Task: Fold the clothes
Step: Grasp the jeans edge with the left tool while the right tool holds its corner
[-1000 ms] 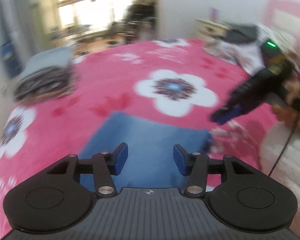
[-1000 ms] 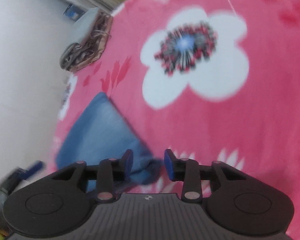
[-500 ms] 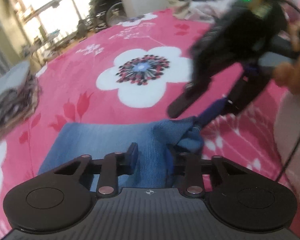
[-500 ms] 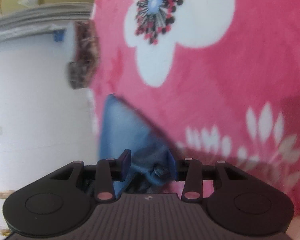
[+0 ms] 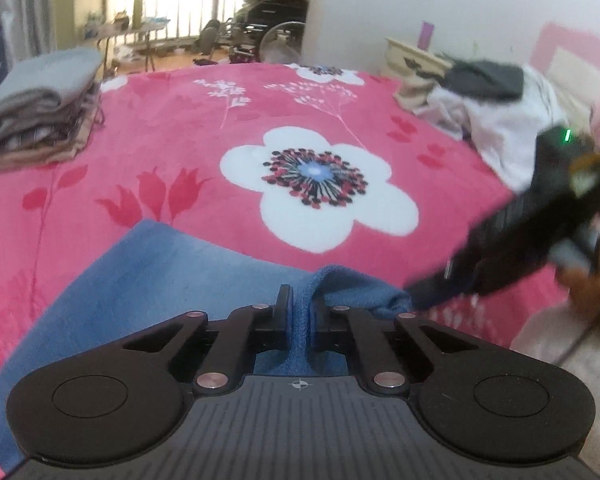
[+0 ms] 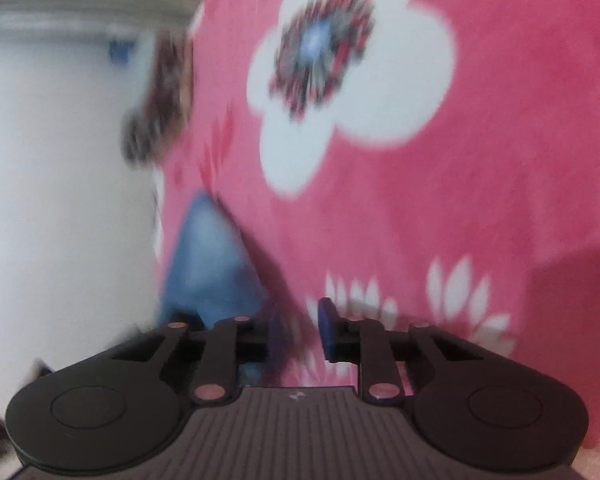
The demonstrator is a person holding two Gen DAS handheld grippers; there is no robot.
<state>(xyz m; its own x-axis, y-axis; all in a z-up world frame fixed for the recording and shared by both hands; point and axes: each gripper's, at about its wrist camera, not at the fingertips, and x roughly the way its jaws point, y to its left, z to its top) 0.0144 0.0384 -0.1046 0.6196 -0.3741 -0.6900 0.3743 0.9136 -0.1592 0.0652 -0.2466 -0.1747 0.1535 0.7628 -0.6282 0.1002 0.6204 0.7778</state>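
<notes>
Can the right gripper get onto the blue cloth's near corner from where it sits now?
Probably yes. The right gripper, jaws closing, sits at the raised edge of the blue cloth, and nothing lies between them on the pink blanket. The left gripper already pinches a fold alongside, so space is tight.

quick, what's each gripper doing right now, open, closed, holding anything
Left gripper: shut on a pinched fold of the blue cloth.
Right gripper: jaws closing with a gap between them; too blurred to tell whether the cloth is between them.
</notes>
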